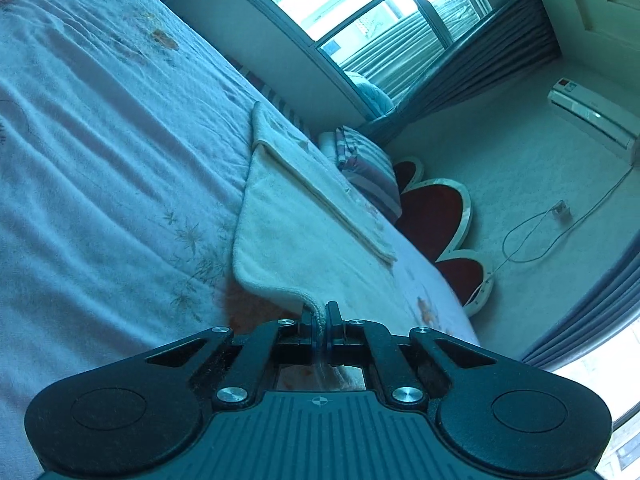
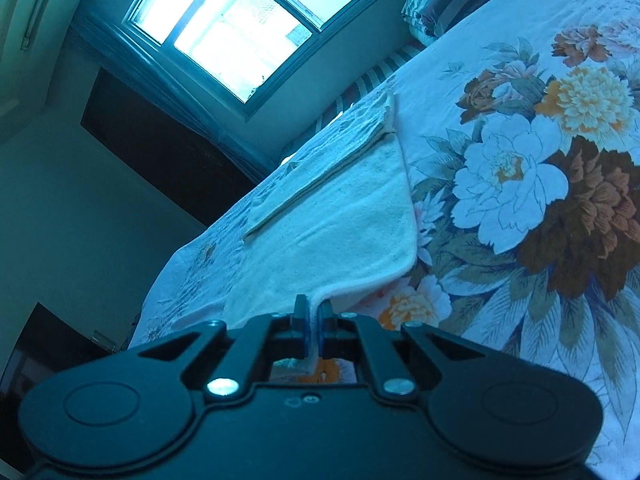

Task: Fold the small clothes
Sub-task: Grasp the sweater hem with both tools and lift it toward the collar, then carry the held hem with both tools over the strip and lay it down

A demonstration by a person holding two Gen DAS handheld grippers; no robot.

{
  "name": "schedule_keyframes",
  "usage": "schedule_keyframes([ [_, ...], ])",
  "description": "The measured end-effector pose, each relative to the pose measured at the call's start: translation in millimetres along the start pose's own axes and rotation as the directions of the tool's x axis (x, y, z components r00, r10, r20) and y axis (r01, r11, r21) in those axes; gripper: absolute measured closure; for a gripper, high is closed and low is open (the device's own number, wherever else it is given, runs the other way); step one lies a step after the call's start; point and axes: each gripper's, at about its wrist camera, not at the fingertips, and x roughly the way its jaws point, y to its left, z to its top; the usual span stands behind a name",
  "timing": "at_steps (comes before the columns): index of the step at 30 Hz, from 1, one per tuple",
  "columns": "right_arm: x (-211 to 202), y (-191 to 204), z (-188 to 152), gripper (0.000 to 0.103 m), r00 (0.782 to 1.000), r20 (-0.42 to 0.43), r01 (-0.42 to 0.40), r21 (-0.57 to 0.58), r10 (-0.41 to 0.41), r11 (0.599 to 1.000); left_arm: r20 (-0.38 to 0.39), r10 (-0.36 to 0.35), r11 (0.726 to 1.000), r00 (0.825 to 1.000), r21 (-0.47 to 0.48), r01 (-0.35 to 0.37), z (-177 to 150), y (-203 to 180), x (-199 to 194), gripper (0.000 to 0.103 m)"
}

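Left gripper (image 1: pixel 320 322) and right gripper (image 2: pixel 314 320) each pinch a near corner of the towel (image 1: pixel 288 240).

You had a bed (image 1: pixel 100 152) under a floral sheet (image 2: pixel 520 184) filling the near scene. Beyond it a bright window (image 1: pixel 360 4) let daylight in, with grey curtains (image 1: pixel 500 60) beside it. A striped pillow (image 1: pixel 368 160) lay at the bed's far edge. On the pale wall (image 1: pixel 520 184) hung an air conditioner (image 1: pixel 592 118), its cord (image 1: pixel 560 236) trailing.

A home bedroom: a floral-sheeted bed (image 2: pixel 520 184), striped pillow (image 1: pixel 368 164), curtained window (image 1: pixel 360 8).
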Motion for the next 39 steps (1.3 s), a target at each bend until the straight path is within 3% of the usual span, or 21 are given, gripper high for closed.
schedule_keyframes([
  [7,10.6,18.4,55.5,0.098,0.997,0.075,-0.018,-0.025,0.02,1.0,0.052,-0.04,0.999,0.998,0.006,0.04,50.8,-32.9,32.7,0.1],
  [17,97.7,4.9,157.0,0.098,0.996,0.088,-0.019,-0.039,0.023,0.999,0.047,-0.018,0.999,0.999,0.049,0.016,145.1,-49.0,128.8,0.1],
  [27,228.9,-50.8,239.2,0.098,0.999,0.018,-0.031,-0.019,0.031,0.999,-0.009,0.071,0.996,0.997,0.046,-0.07,214.7,-8.0,264.1,0.1],
  [33,308.4,-99.0,264.2,0.098,0.999,-0.05,0.002,0.074,0.002,0.997,-0.05,0.154,0.988,0.987,0.025,-0.153,240.0,23.3,331.0,0.099],
  [35,330.5,-116.1,272.1,0.091,0.997,-0.081,0.009,0.126,0.001,0.992,-0.061,0.194,0.981,0.979,0.022,-0.193,248.2,29.5,343.7,0.099],
  [36,331.2,-120.9,275.2,0.082,0.998,-0.058,0.044,0.132,-0.037,0.99,-0.049,0.221,0.975,0.974,0.024,-0.22,252.0,30.0,343.5,0.092],
  [37,325.3,-123.8,278.0,0.076,0.997,-0.014,0.075,0.135,-0.074,0.988,-0.007,0.215,0.976,0.977,0.028,-0.215,255.2,30.1,335.0,0.066],
  [39,308.3,-127.2,281.9,0.073,0.998,0.037,0.037,0.137,-0.042,0.99,0.068,0.198,0.976,0.978,0.077,-0.203,258.3,28.0,314.1,0.042],
])
